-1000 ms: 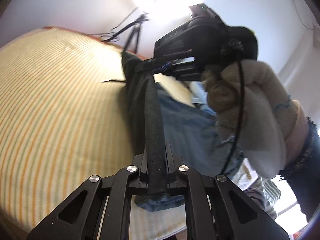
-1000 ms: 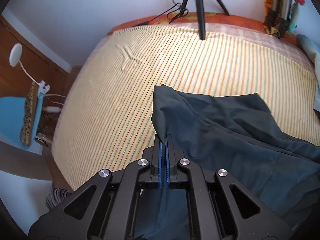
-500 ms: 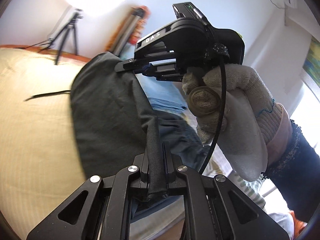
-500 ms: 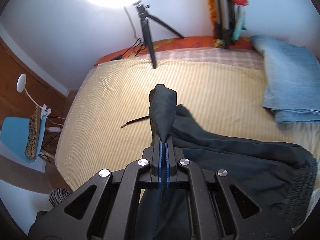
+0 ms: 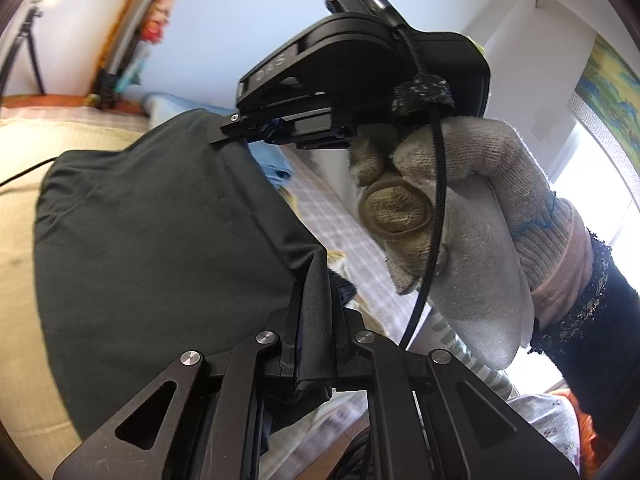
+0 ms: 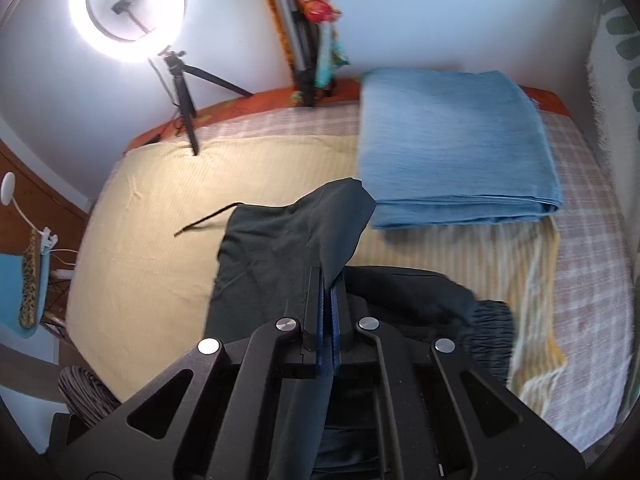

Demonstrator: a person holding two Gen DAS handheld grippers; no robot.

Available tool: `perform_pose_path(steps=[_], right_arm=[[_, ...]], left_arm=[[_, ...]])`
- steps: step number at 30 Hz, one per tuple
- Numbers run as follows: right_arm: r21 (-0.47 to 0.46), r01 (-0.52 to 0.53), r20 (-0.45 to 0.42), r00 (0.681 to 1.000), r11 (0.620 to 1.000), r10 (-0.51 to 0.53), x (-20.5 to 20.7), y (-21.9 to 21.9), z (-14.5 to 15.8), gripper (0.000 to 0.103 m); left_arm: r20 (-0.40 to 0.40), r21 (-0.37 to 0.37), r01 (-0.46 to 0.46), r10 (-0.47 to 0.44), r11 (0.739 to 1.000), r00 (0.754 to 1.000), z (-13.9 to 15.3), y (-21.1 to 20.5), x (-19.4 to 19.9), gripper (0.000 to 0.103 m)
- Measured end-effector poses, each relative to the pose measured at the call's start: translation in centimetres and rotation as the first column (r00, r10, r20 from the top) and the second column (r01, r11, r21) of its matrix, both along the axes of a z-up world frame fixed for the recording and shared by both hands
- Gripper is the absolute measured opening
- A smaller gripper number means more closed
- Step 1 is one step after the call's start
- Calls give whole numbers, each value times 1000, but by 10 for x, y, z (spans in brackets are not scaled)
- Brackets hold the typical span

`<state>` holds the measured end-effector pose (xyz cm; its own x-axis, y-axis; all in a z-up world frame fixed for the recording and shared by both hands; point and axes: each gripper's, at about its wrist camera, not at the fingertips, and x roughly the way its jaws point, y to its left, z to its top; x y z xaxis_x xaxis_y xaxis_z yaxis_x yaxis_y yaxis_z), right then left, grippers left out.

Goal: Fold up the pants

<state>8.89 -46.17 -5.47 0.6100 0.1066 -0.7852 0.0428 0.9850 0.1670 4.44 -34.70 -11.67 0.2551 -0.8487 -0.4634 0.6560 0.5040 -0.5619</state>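
Observation:
The dark green-grey pants (image 5: 152, 232) hang stretched between my two grippers above the bed. My left gripper (image 5: 316, 304) is shut on one edge of the cloth. My right gripper (image 6: 329, 280) is shut on another edge; it also shows in the left wrist view (image 5: 248, 132), held by a gloved hand (image 5: 460, 216). In the right wrist view the pants (image 6: 280, 248) drape down onto the yellow striped sheet (image 6: 152, 248), with the gathered waistband (image 6: 492, 332) lying at the right.
A folded blue blanket (image 6: 456, 148) lies on the bed at the far right. A ring light (image 6: 128, 8) on a tripod (image 6: 188, 96) stands at the bed's far edge. A black cord (image 6: 204, 222) lies on the sheet. A blue chair (image 6: 20, 280) stands to the left.
Both grippers have swung to the right and risen, carrying the pants with them. The cloth now hangs spread wide between them, and the blue blanket has come into fuller view.

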Motion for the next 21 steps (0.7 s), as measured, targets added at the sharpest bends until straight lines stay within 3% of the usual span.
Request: perform_pose_path(steps=[6,13,17,21], right_arm=[[-39,23,-16,1000,999,-24,-4,-33,-12,4],[-39,70,-57,996,997,-72,-7,-72,-46,4],[-32,72,-68,995,997,-74,-9,-81,-60,3],[-43,72,-61,995,997,-74,-13,-86,-65,3]], left_arm=[[2,9,43,-43,999,999,-1,-37,1,7],[7,56,71,-71,996,997,-12,-64,2,7],[10,109,120,-122,987,993,-13,-66,-4,23],[33,124,134,-139,983,990,-6,-49,-11,25]])
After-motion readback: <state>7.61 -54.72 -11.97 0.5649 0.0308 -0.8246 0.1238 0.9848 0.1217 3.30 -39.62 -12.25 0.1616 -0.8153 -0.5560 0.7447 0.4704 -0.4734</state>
